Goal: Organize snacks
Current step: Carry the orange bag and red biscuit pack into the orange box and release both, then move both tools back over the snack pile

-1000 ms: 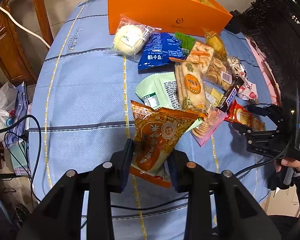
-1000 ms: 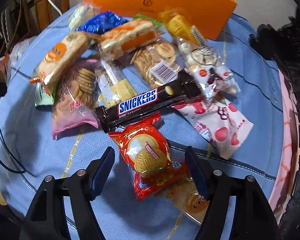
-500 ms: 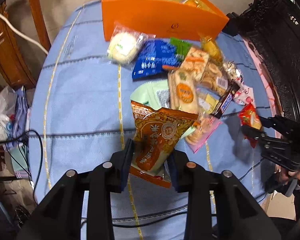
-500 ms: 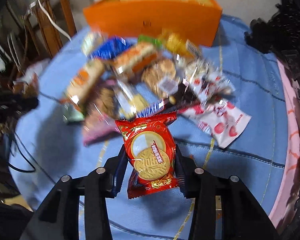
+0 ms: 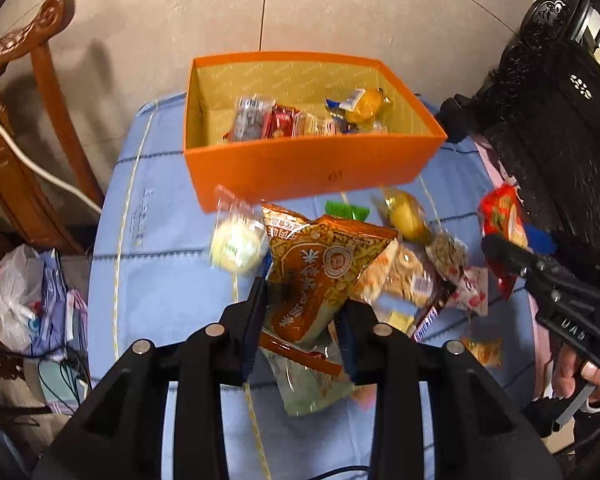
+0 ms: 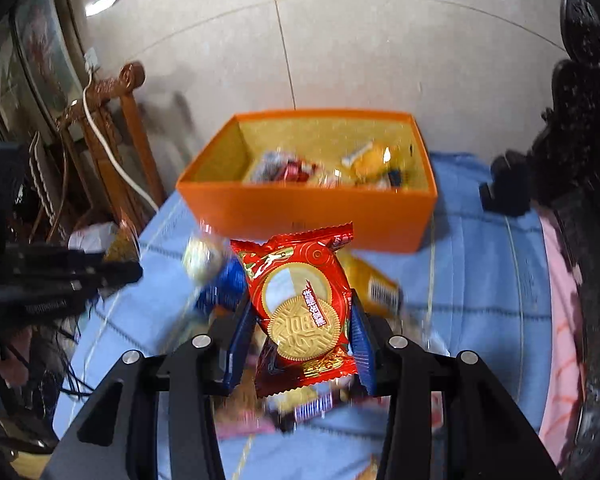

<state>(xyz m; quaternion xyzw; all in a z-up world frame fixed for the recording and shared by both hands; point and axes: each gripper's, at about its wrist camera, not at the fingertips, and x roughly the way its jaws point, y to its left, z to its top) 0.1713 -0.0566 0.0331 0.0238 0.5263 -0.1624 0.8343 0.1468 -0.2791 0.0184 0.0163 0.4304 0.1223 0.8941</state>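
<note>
Orange cardboard forms the one box [image 5: 300, 168] we see at the far end of the blue-clothed table [image 5: 160, 280], open-topped with several snacks inside. We count two hand-held grippers. Our left hand-held gripper [image 5: 300, 320] is clenched on one orange-brown snack bag [image 5: 320, 272], held off the table, long axis running up toward the box, leaning slightly right. Our right hand-held gripper [image 6: 302, 340], whose jaws have just been closing, grips one red biscuit packet [image 6: 304, 304] upright, its top toward the box. Other snacks lie loose below.
</note>
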